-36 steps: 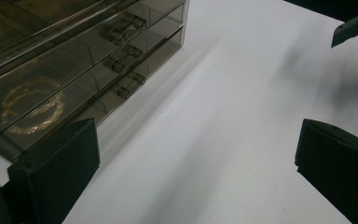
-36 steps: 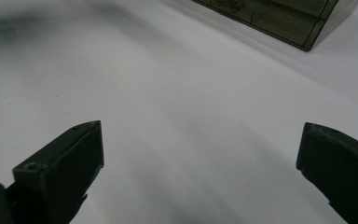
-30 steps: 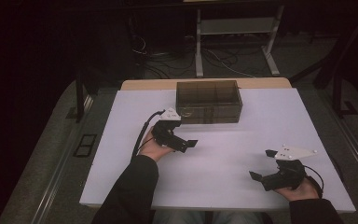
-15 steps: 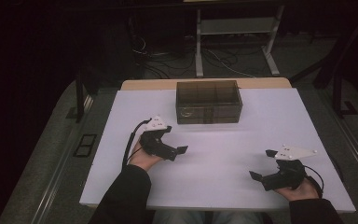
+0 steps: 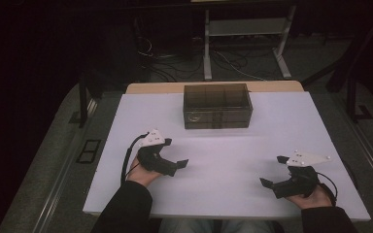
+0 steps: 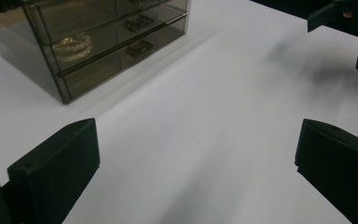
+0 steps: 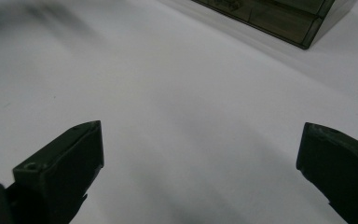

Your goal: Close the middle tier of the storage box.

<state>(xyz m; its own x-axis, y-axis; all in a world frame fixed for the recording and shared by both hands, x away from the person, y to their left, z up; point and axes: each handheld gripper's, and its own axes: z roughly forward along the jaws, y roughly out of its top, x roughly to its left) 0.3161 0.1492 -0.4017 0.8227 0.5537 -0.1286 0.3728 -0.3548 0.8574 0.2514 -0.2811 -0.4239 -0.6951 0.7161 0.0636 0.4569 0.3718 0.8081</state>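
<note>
2 black tools (image 5: 174,156) (image 5: 273,171), jaws spread, flank a smoky translucent drawer box (image 5: 217,106).

The box (image 5: 217,106) stands on the table (image 5: 272,121) at its far edge, at twelve o'clock from the table's middle. The left gripper (image 5: 175,162) sits at about seven o'clock from the box, well apart from it. The right gripper (image 5: 274,171) sits at about five o'clock from the box, near the table's near right corner, at three o'clock from the left gripper.

No text, label, brand, number or sign can be read on anything here.
</note>
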